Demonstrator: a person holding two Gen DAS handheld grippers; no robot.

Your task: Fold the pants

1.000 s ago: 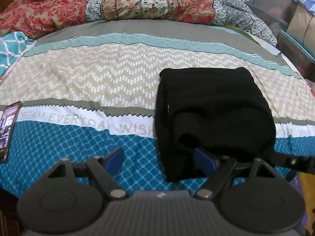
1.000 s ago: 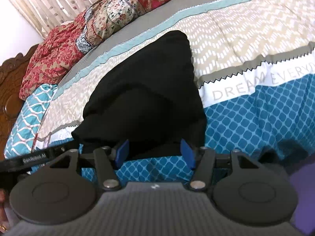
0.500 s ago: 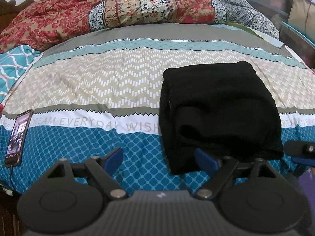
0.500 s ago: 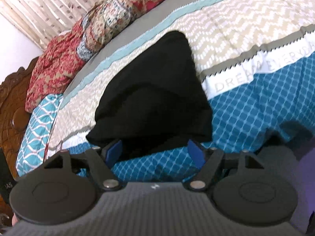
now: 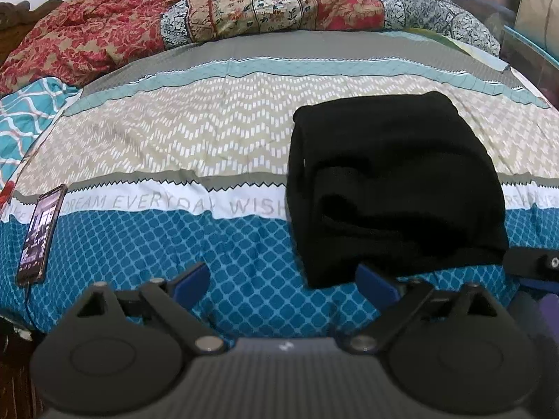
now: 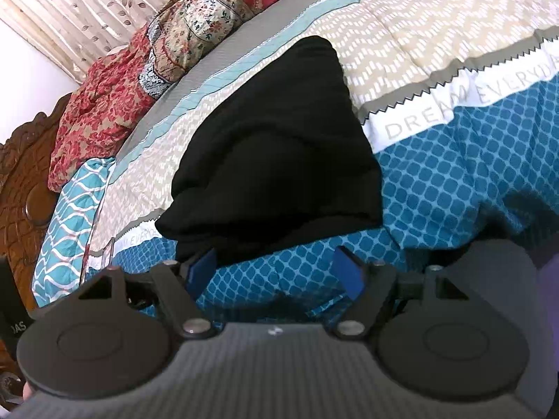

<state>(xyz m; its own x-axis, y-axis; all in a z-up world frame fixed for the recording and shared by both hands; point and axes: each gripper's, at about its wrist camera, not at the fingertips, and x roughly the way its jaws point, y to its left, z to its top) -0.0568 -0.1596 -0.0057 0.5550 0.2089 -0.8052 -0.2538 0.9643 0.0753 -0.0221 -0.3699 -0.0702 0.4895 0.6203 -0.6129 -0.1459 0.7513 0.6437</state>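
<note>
Both tongs backed off pants (image 5: pixel 394 188) (folded) | left tongs (image 5: pixel 284 281) spread | right tongs (image 6: pixel 276 272) spread

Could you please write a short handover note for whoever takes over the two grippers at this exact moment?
Left gripper: open, empty, at the near bed edge, its right finger at the bundle's near left corner.
Right gripper: open, empty, just in front of the bundle's near edge.
Black pants: folded into a compact rectangular bundle on the patterned bedspread, lying across its beige, white and blue bands, released by both grippers.
Phone: on the bed's left edge, cable attached, well away from the pants.
Done: the folds appear complete.
Left: probably nothing but a check that the layers, slightly uneven at the front, sit neatly.
</note>
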